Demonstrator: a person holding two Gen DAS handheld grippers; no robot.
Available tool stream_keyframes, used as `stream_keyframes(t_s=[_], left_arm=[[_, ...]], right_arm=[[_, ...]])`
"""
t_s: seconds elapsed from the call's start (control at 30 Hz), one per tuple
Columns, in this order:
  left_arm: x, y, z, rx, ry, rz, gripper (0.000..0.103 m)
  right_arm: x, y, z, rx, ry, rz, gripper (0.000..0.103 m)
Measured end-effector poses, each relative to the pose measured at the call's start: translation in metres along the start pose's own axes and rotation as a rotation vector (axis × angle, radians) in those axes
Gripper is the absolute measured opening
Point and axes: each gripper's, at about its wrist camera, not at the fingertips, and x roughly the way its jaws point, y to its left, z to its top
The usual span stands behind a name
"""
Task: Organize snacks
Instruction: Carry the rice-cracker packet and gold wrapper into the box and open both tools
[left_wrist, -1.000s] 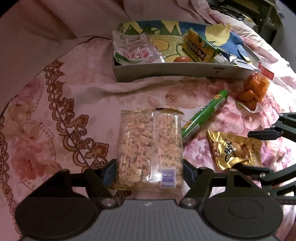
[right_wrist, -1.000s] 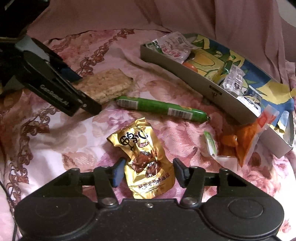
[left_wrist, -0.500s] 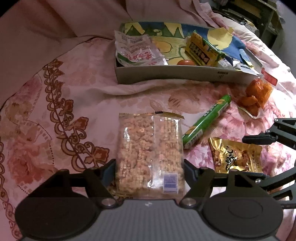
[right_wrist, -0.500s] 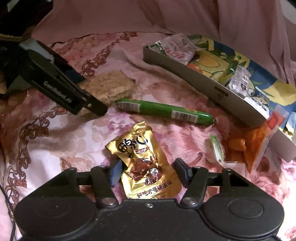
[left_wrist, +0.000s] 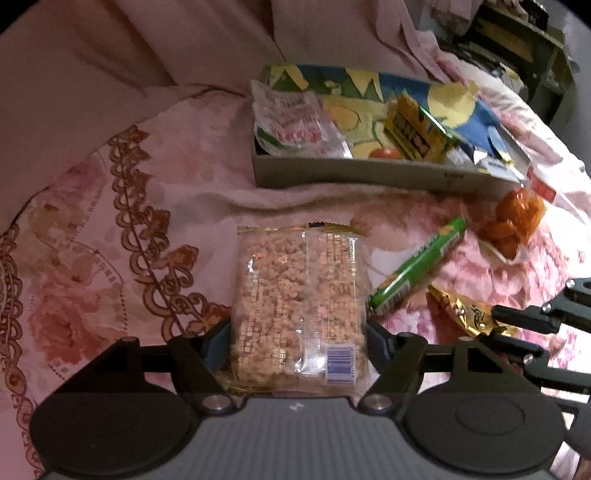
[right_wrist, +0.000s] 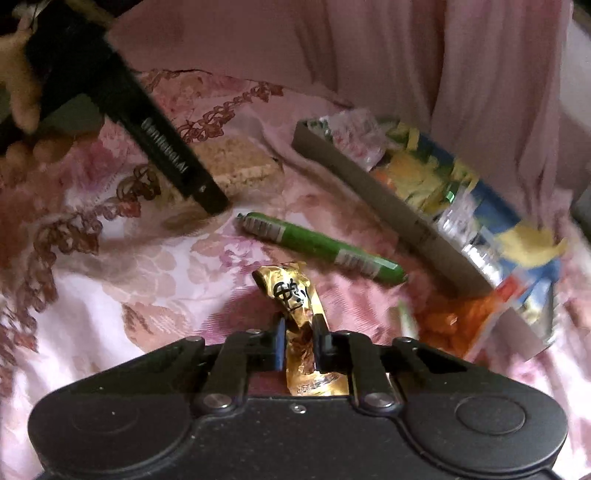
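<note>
Several snacks already lie in the cardboard tray (left_wrist: 369, 173) at the upper right of the left wrist view. The right gripper (right_wrist: 299, 343) has just closed its jaws, crumpling the gold foil packet (right_wrist: 295, 295) between them. The left gripper (left_wrist: 299, 343) has its jaws wide against the sides of the puffed-rice bar (left_wrist: 299, 295). The green sausage stick (left_wrist: 417, 269) and orange snack bag (left_wrist: 513, 221) lie loose on the bedspread (left_wrist: 110, 240).

Dim, pinkish light (right view blurred).
</note>
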Motion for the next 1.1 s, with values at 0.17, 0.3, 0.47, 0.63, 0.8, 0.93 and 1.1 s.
stream_keyframes(t_s=[0.17,0.3,0.47,0.63,0.8,0.93,1.1], left_arm=[[-0.001,0.001,0.001,-0.013,-0.016,0.002,0.076],[-0.007,0.002,0.003,-0.028,-0.055,-0.001,0.076],[-0.014,0.001,0.005,-0.034,-0.105,-0.010,0.076],[-0.014,0.001,0.006,-0.036,-0.115,-0.016,0.076],[-0.016,0.002,0.005,-0.046,-0.131,-0.017,0.076],[-0.023,0.003,0.007,-0.059,-0.171,-0.023,0.076],[-0.038,-0.001,0.014,-0.065,-0.259,0.007,0.076]], right_arm=[[0.001,0.009,-0.003,-0.065,-0.006,-0.043,0.015],[0.000,0.016,-0.004,-0.138,-0.029,-0.124,0.015],[-0.007,0.020,-0.002,-0.185,-0.064,-0.205,0.010],[-0.006,0.023,-0.002,-0.224,-0.066,-0.251,0.010],[-0.011,0.026,-0.001,-0.259,-0.097,-0.298,0.010],[-0.020,0.029,0.002,-0.281,-0.154,-0.351,0.010],[-0.032,0.025,0.009,-0.296,-0.247,-0.441,0.010]])
